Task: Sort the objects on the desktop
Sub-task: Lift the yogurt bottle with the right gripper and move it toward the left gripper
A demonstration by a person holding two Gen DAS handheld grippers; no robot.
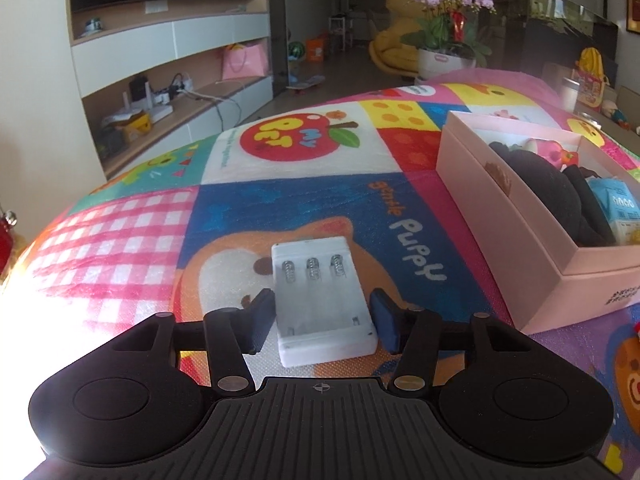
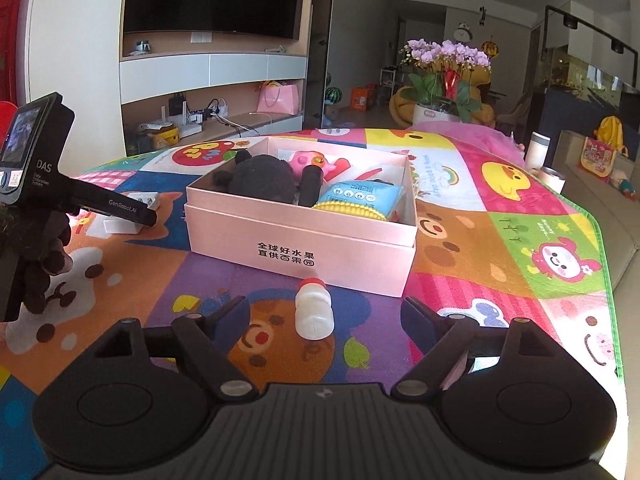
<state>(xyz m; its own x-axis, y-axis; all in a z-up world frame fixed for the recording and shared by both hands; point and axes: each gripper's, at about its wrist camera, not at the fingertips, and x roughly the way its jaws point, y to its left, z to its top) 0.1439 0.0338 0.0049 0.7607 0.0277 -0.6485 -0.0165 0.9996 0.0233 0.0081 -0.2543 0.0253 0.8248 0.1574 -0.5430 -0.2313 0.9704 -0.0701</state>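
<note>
The left gripper [image 1: 324, 322] has its jaws around the white battery case [image 1: 320, 300], pads just beside its sides, apparently not pressing. The right gripper [image 2: 324, 320] has its jaws spread, with the small white bottle [image 2: 314, 308] lying between them, untouched, near the pink box [image 2: 304, 240].

Item one: the battery holder [image 1: 324, 300] lay flat on the play mat [image 1: 132, 240], between the fingers of my left gripper [image 1: 323, 320], with the open box [image 1: 516, 248] to its right. Item two: the small bottle [image 2: 314, 309] lay on its side just before the box's near wall (cap toward the box), between the fingers of my right gripper [image 2: 323, 318]. Item three: in the box, a plush toy [image 2: 256, 180] to the left, a packet [image 2: 362, 196] to the right. Item four: the potted orchid [image 2: 444, 80] stood behind the mat's far edge.
</note>
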